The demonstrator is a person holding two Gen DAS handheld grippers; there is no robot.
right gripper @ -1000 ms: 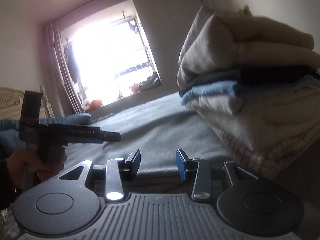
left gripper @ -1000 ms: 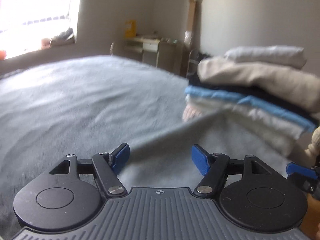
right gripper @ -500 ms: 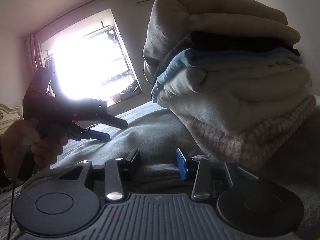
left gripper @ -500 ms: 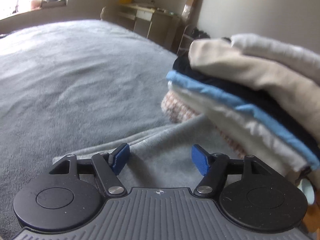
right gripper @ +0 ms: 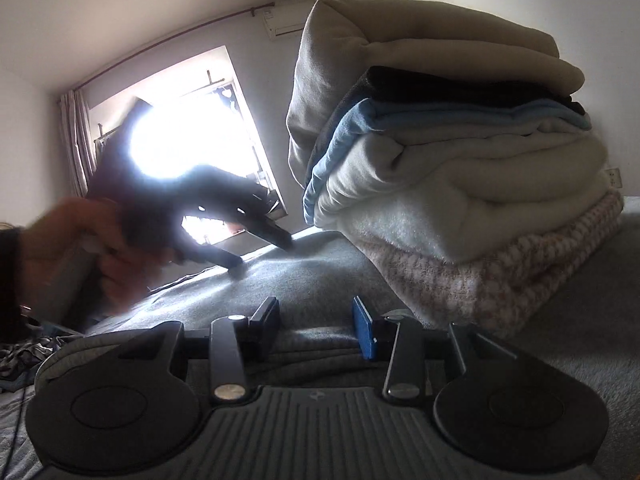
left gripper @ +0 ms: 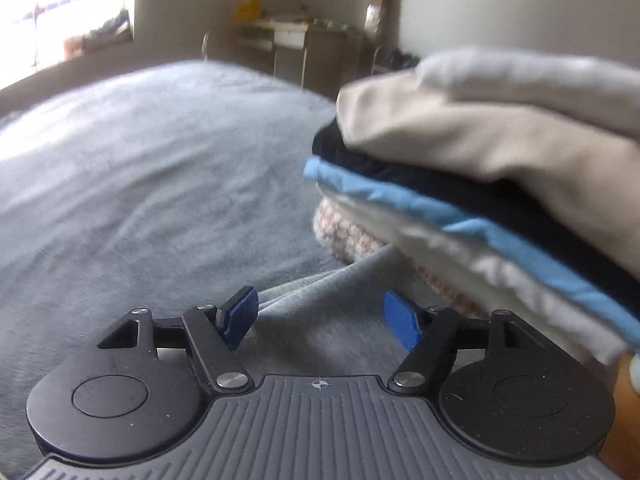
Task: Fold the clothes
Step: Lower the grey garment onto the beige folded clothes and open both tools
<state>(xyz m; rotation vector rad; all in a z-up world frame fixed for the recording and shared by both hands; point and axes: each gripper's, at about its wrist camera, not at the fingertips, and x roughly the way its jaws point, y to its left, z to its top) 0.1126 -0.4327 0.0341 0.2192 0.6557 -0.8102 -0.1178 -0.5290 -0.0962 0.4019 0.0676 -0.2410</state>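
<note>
A folded grey garment point(left gripper: 328, 312) lies on the bed point(left gripper: 140, 184), touching the foot of the folded stack point(right gripper: 452, 184). Left gripper point(left gripper: 320, 316) and right gripper point(right gripper: 316, 330) both hover beside that stack, jaws spread, pinching nothing. Nudging the tall stack could topple it.

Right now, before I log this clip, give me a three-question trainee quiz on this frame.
1. True or false: the left gripper stands open.
2. In the stack of folded clothes, which layer lies at the bottom: A the blue one, B the pink-and-white knit, C the black one?
3. Fill in: the folded garment in front of the right gripper is ____ in colour.

Key: 1 true; 2 B; 3 grey.
</note>
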